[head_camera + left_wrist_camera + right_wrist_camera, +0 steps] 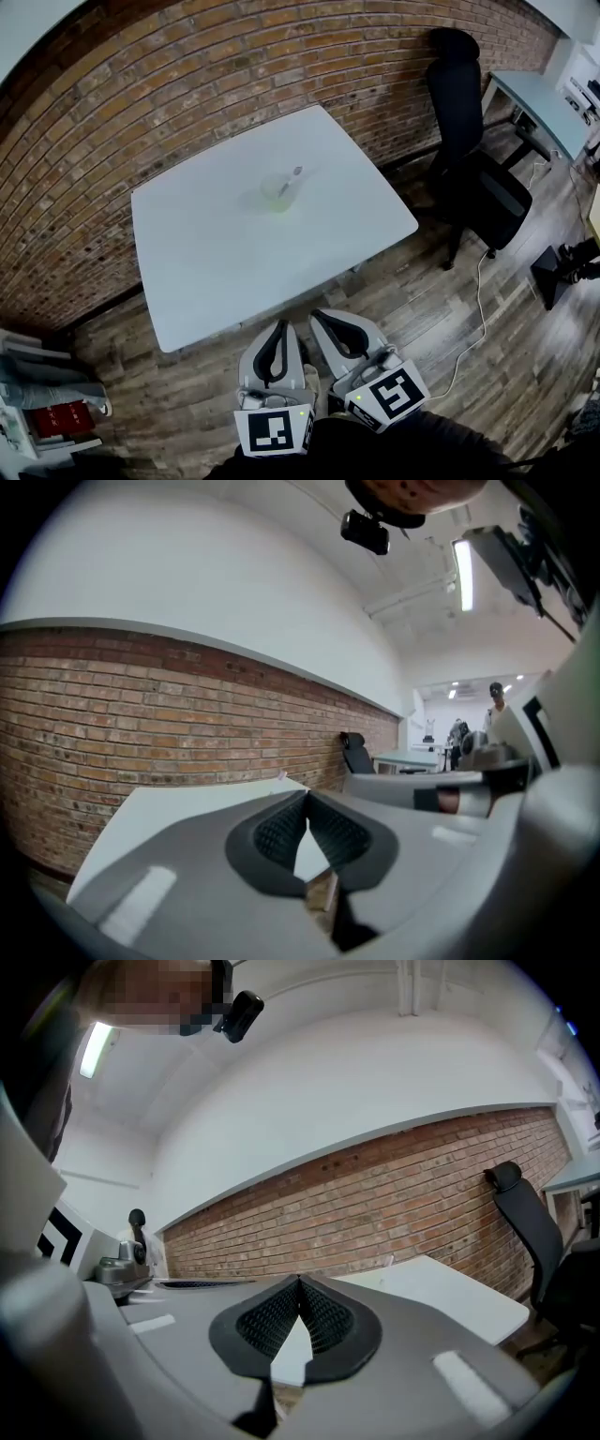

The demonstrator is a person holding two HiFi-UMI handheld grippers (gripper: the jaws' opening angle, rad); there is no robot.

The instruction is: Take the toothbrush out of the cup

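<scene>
Cup (pixel 277 194), 1, mid-table; toothbrush (pixel 292 178) stands in it, long axis leaning up and right. Left gripper (pixel 279 326) and right gripper (pixel 320 315): 2, both shut, empty, just off the near edge. Cup lies straight ahead, well apart, neither clearly nearer. Table (pixel 216 262) white. Brick wall (pixel 187 84), wood floor (pixel 412 309), 1 black chair (pixel 473 169) at right.

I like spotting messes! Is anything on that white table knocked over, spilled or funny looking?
Nothing stands out. The cup stands upright on the table with the toothbrush leaning in it, and nothing looks spilled. The left tongs and right tongs are shut and empty.
</scene>
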